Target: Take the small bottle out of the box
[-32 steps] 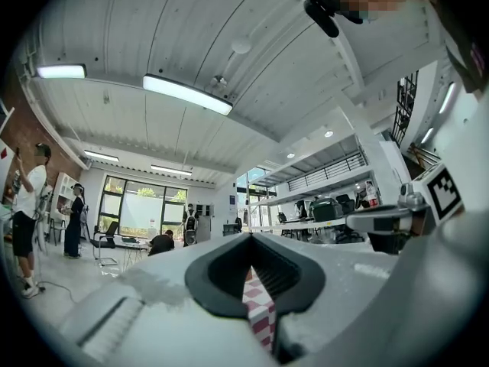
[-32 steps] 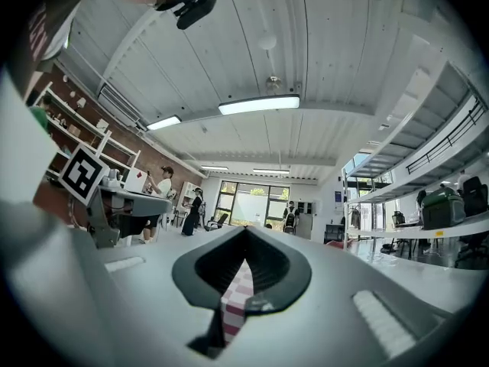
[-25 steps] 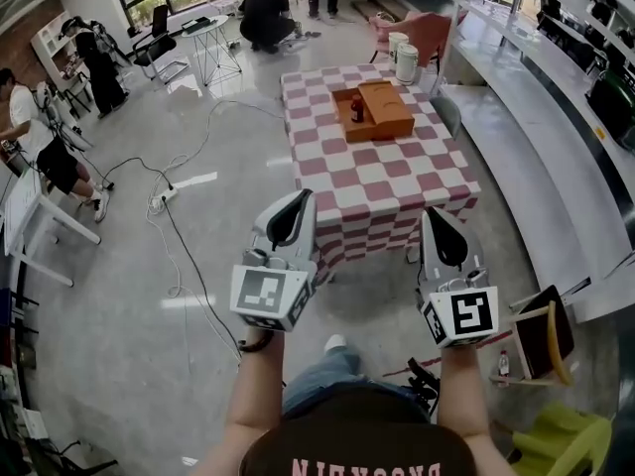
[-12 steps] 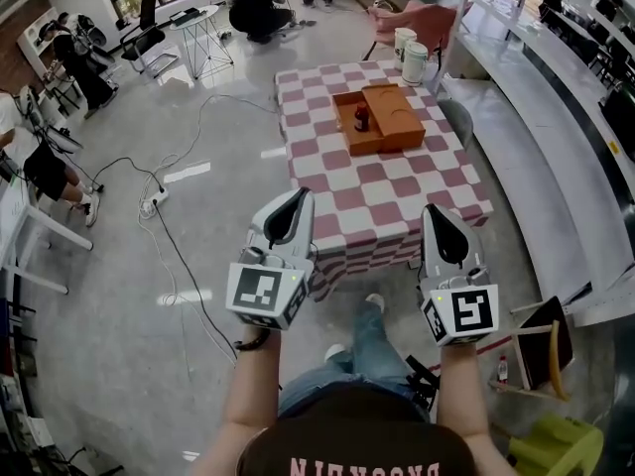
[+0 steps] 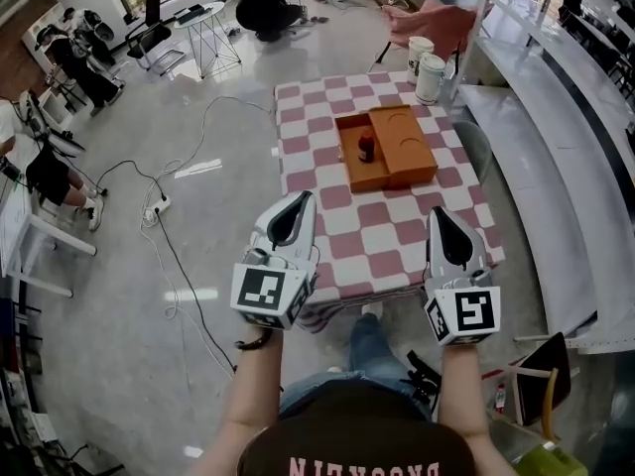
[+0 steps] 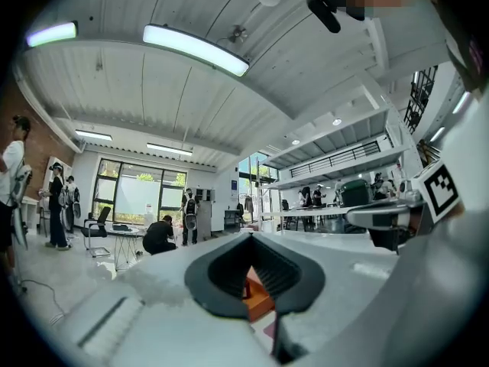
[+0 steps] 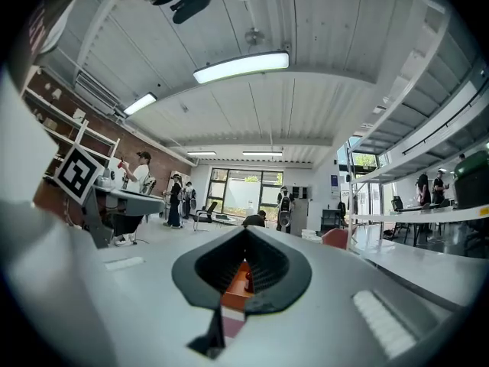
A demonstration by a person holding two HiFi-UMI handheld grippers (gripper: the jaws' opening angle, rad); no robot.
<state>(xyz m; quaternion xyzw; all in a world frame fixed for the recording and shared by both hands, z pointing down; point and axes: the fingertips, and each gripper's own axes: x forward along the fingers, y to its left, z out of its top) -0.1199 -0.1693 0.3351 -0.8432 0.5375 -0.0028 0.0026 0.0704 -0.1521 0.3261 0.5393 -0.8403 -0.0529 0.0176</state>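
An open orange box [image 5: 389, 151] sits on the red-and-white checkered table [image 5: 387, 236], and a small dark bottle with a red cap [image 5: 366, 148] stands in its left compartment. My left gripper [image 5: 299, 204] is shut and holds nothing; it hangs over the floor just left of the table's near corner. My right gripper [image 5: 443, 220] is also shut and holds nothing, above the table's near edge. Both are well short of the box. Through the left gripper [image 6: 249, 237] jaw opening I see the box [image 6: 260, 298]. Through the right gripper [image 7: 246, 232] opening I see the box [image 7: 232, 280] and the bottle [image 7: 248, 281].
Two white tubs [image 5: 426, 63] stand beside the table's far right corner, with a pink chair [image 5: 442, 24] behind them. Cables and a power strip [image 5: 159, 204] lie on the floor to the left. A long white bench [image 5: 556, 196] runs along the right. Several people stand or crouch farther back.
The table and box have come nearer and lower in the head view as the person steps forward. Both grippers stay shut and hold the same place in the picture.
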